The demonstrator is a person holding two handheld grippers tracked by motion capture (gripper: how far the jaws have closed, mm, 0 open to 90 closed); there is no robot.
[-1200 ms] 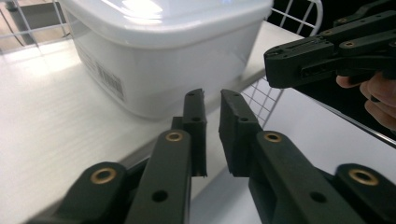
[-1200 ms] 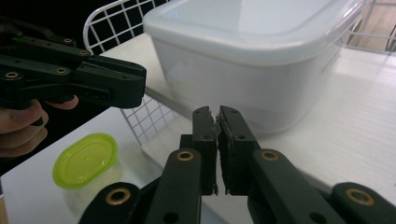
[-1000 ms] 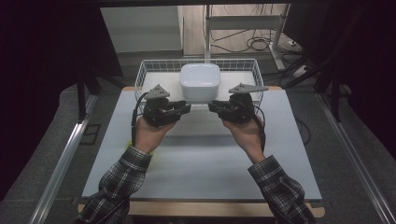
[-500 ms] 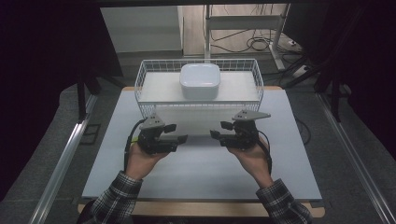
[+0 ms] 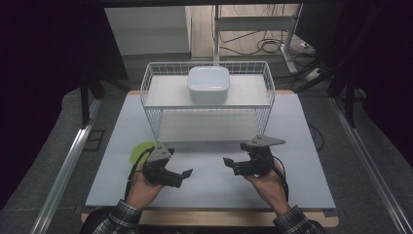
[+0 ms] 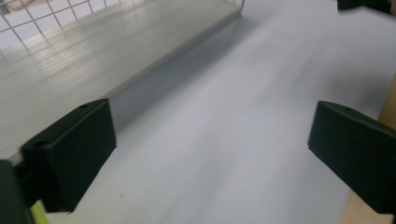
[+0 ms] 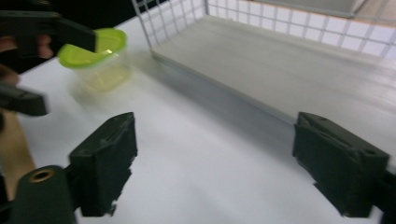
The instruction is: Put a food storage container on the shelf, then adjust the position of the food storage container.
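Gaping empty, the left gripper (image 5: 181, 174) sits nearest the green-lidded cup (image 5: 140, 152) beside the wire basket (image 5: 151, 122); right gripper (image 5: 233, 165) too has just been opening, empty.

On the table (image 5: 311, 146), the wire basket (image 5: 207, 105) stands at 12 o'clock with the lidded box (image 5: 208, 84) on its upper shelf; the cup (image 5: 141, 151) sits at 8 o'clock of the basket, just behind the left gripper (image 5: 182, 176), with the right gripper (image 5: 229, 164) at 3 o'clock of it
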